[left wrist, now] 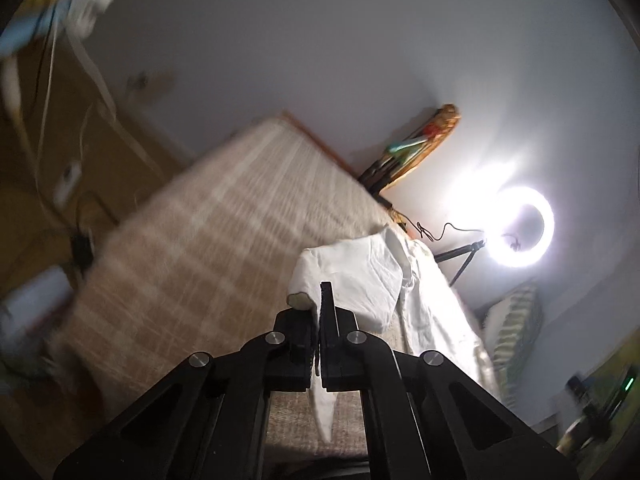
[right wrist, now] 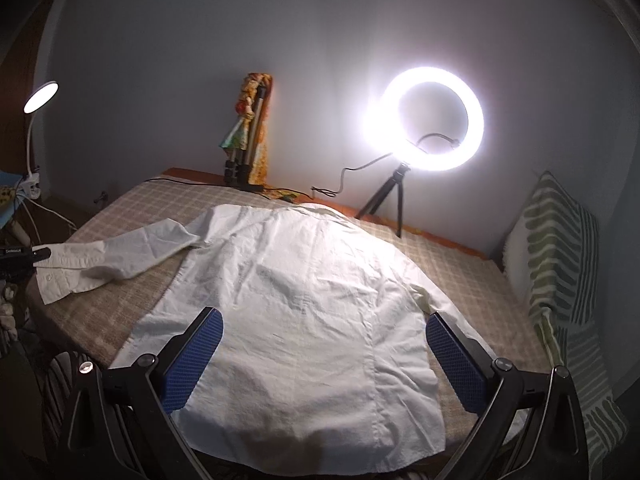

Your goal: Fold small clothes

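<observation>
1. Covering nearly the whole surface ahead of the right gripper (right wrist: 324, 356) is a beige checked cloth (right wrist: 460, 264) on a table pushed against a plain grey wall (right wrist: 200, 40); a lit ring light (right wrist: 432, 118) on a small tripod stands beyond the fingers to the right, and a green striped pillow (right wrist: 560, 248) lies further right.
2. Only the right wrist view shows a desk lamp (right wrist: 40, 96) far left and the whole white shirt (right wrist: 304, 292); the left wrist view is tilted and blurred.
3. That shirt lies flat, back up, wrinkled, between and beyond the spread blue-padded fingers (right wrist: 456, 360), which grip nothing.
4. Its left sleeve (right wrist: 120, 252) stretches sideways; the left gripper (left wrist: 320, 320), fingers pressed together, pinches the sleeve cuff (left wrist: 324, 408).
</observation>
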Demonstrator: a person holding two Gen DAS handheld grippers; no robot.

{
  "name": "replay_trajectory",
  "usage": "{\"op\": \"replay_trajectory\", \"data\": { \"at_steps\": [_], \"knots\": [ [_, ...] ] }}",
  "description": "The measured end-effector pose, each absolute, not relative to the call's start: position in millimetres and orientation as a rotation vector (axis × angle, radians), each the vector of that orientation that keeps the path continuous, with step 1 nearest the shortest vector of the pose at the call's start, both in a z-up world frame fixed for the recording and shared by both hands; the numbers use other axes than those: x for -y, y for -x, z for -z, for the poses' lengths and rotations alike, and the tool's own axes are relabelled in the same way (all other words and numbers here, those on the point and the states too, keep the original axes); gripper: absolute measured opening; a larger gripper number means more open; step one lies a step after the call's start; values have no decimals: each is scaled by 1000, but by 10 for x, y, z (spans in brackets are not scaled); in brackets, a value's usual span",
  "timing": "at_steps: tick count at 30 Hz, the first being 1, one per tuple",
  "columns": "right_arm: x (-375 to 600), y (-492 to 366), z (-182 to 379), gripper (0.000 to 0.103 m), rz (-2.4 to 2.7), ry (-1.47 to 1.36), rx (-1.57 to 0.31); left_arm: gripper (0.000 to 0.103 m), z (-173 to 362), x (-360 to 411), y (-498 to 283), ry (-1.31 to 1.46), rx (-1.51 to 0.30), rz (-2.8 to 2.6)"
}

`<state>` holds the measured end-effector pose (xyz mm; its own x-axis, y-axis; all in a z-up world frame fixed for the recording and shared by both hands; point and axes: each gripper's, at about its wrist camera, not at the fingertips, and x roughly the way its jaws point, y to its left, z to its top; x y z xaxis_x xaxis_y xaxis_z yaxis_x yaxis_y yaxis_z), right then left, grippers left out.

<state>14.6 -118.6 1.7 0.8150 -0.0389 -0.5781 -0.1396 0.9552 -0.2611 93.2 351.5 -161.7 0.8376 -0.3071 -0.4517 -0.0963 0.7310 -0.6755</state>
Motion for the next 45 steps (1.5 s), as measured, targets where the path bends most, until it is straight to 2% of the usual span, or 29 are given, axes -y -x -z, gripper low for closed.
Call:
{"op": "replay_trajectory", "data": {
  "at_steps": [8, 11, 13, 15, 19, 20, 24, 27, 33, 42, 43, 45],
  "knots": [
    [898, -542, 22, 103, -177, 357, -614, 1, 1244, -3329, -920, 548, -586, 126],
    [859, -910, 39, 103, -250, 303, -667, 1, 1083, -3197, -888, 483, -566, 122],
    [831, -1235, 48, 100, -315, 251, -720, 1, 960, -3102, -804, 428, -550, 131],
    [747, -1609, 80, 92, -379, 199, -787, 1, 852, -2964, -780, 353, -541, 132],
    [461, -2379, 227, 89, -501, 70, -946, 1, 736, -2776, -757, 316, -532, 154],
    [344, -2586, 293, 88, -541, 40, -993, 1, 725, -2715, -761, 309, -533, 159],
    [-110, -3224, 641, 76, -590, -8, -1139, 1, 704, -2485, -763, 287, -536, 185],
    [-435, -3595, 975, 73, -577, -6, -1227, 1, 700, -2301, -758, 269, -538, 215],
    [-893, -4034, 1613, 59, -542, 29, -1406, 1, 671, -1954, -681, 233, -548, 307],
    [-1120, -4213, 1818, 54, -508, 141, -1478, 1, 775, -1443, -604, 168, -597, 465],
    [-1130, -4211, 1806, 52, -504, 160, -1474, 1, 797, -1406, -614, 161, -601, 472],
    [-1105, -4242, 1788, 28, -501, 179, -1469, 1, 815, -1360, -619, 138, -604, 479]
  ]
}}
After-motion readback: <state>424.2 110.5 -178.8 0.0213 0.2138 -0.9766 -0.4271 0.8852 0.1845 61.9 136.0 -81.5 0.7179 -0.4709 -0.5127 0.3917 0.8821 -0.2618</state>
